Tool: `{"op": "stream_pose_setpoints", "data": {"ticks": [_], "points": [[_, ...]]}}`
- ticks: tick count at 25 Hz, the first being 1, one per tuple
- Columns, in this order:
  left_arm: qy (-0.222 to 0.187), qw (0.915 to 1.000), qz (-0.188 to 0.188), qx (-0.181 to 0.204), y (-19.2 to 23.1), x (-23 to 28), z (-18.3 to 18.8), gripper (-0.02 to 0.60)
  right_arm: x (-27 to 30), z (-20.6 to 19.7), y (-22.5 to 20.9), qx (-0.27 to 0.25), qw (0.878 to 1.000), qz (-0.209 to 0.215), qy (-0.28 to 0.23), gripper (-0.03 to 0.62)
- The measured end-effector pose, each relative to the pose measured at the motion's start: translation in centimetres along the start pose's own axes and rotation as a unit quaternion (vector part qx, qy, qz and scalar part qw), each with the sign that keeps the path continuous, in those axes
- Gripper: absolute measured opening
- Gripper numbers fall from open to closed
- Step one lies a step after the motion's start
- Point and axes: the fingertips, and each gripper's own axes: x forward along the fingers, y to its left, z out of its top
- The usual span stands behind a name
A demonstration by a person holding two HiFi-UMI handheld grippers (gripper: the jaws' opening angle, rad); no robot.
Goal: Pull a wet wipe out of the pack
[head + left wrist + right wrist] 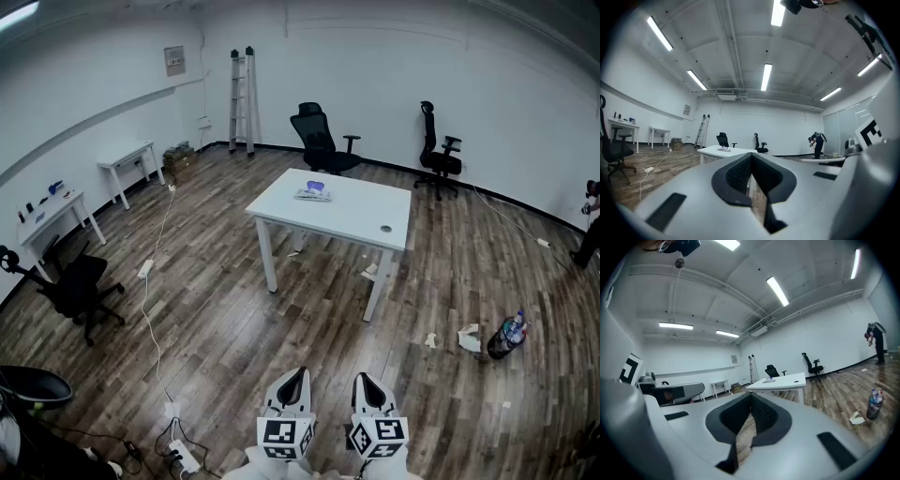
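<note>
Not started: wet wipe pack (312, 193) on table (361, 220), 12 o'clock, well apart. left hand-held gripper (289, 382), right hand-held gripper (373, 384) both closed, empty. Approach, grab and pull all left.

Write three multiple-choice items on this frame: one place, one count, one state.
1. The wipe pack lies:
A on top of the white table
B under that table
C against its leg

2. How many black chairs stand along the far wall?
A one
B two
C four

3. The right gripper is:
A shut, empty
B wide open
C shut on a wipe

Answers:
1 A, the pack rests on the tabletop.
2 B, two chairs stand beyond the table.
3 A, its fingers meet with nothing between them.
</note>
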Motion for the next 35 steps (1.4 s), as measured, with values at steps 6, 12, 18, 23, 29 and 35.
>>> {"op": "stream_pose_setpoints", "data": {"ticks": [6,12,18,23,29,35], "points": [[-0.003,1.0,-0.003,-0.001,0.2,1.4,-0.4,-0.002,1.0,-0.2,-1.0,0.004,1.0,-0.005,-0.003,0.009],[0.0,1.0,-0.003,-0.004,0.1,3.5,-0.8,-0.002,2.3,0.1,-2.3,0.003,1.0,-0.007,0.0,0.009],[0.001,1.0,-0.008,-0.002,0.6,5.9,-0.5,-0.002,4.7,0.6,-3.2,0.006,1.0,-0.009,0.0,0.009],[0.003,0.9999,-0.013,0.002,1.9,9.2,-0.3,-0.002,8.4,1.3,-3.7,0.013,1.0,-0.006,-0.002,0.009],[0.001,0.9999,-0.016,-0.001,4.4,13.8,0.7,-0.002,13.6,3.1,-3.9,0.014,1.0,0.0,-0.008,0.009],[-0.001,0.9999,-0.012,-0.001,6.5,17.5,0.7,-0.002,17.9,3.6,-4.5,0.013,1.0,0.003,-0.007,0.009]]}}
